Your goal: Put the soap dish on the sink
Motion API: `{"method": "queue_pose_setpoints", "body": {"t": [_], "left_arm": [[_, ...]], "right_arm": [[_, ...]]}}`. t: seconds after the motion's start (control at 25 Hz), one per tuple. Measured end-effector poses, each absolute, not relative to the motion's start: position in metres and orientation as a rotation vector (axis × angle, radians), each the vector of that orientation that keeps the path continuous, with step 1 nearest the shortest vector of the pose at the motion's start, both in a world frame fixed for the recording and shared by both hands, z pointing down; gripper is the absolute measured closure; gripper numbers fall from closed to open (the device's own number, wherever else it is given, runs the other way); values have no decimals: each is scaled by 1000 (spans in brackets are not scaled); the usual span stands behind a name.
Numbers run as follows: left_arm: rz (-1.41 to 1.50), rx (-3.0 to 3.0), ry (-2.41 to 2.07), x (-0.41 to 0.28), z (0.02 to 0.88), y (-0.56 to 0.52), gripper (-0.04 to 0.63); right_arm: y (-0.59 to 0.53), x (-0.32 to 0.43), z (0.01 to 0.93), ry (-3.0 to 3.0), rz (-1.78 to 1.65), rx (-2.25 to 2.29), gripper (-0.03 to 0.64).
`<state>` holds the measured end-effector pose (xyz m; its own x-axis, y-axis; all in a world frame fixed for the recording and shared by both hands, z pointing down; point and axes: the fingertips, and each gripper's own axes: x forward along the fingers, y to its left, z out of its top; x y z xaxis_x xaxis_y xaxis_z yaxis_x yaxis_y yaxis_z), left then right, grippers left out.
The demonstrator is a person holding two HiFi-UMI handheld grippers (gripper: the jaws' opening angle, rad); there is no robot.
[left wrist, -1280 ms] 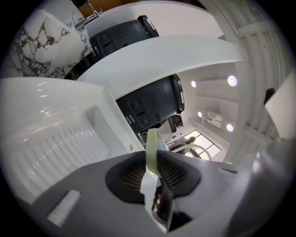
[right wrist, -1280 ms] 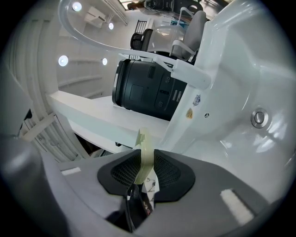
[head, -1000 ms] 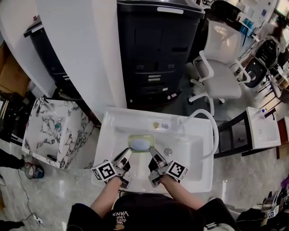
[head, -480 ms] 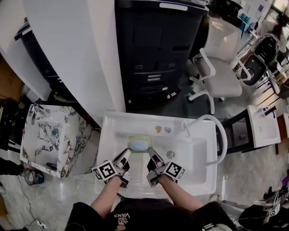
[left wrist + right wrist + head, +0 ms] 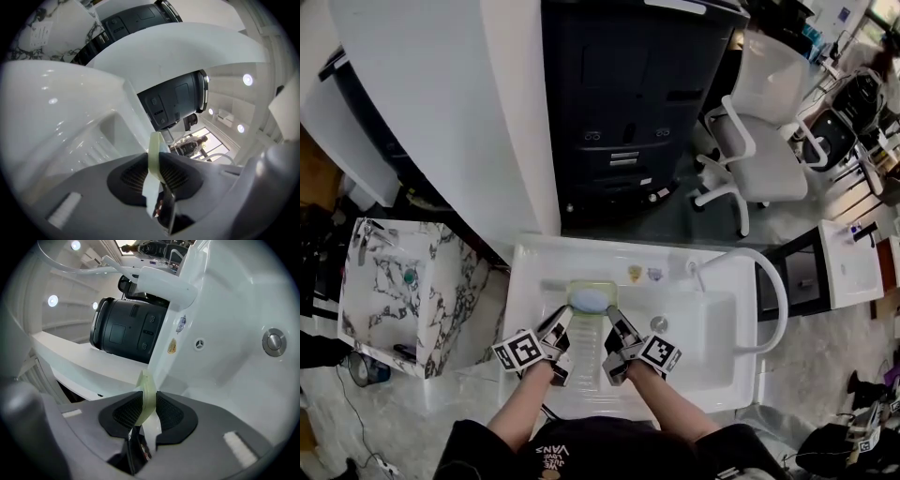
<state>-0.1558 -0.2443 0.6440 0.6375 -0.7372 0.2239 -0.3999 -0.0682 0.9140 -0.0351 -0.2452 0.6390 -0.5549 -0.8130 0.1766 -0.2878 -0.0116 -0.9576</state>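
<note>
A pale green soap dish [image 5: 591, 298] with a blue soap bar [image 5: 590, 300] in it hangs over the back left part of the white sink [image 5: 717, 370]. My left gripper [image 5: 564, 321] is shut on the dish's left rim, and my right gripper [image 5: 613, 321] is shut on its right rim. In the left gripper view the thin green dish [image 5: 153, 152] edge is pinched between the dark pads of the left gripper [image 5: 157, 164]. The right gripper view shows the same dish [image 5: 147, 389] edge clamped in the right gripper [image 5: 146, 404].
A curved white faucet hose [image 5: 773, 291] arcs over the sink's right side, and a drain button [image 5: 657, 324] sits in the basin. A marble-patterned sink [image 5: 394, 281] stands at the left. A black cabinet [image 5: 628, 112] and a white office chair [image 5: 750, 155] stand beyond.
Both grippers have carried the dish lower and a little toward the sink's back ledge. Their grip on the rims is unchanged.
</note>
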Motion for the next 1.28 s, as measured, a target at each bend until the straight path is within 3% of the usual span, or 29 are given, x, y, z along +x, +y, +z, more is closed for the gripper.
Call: {"method": "queue_pose_setpoints", "body": {"t": [1.28], "left_arm": [[-460,1541,-978,-167,678,-287,468]], "right_arm": [[-287,-42,671,1747,-1633,-1220,528]]}}
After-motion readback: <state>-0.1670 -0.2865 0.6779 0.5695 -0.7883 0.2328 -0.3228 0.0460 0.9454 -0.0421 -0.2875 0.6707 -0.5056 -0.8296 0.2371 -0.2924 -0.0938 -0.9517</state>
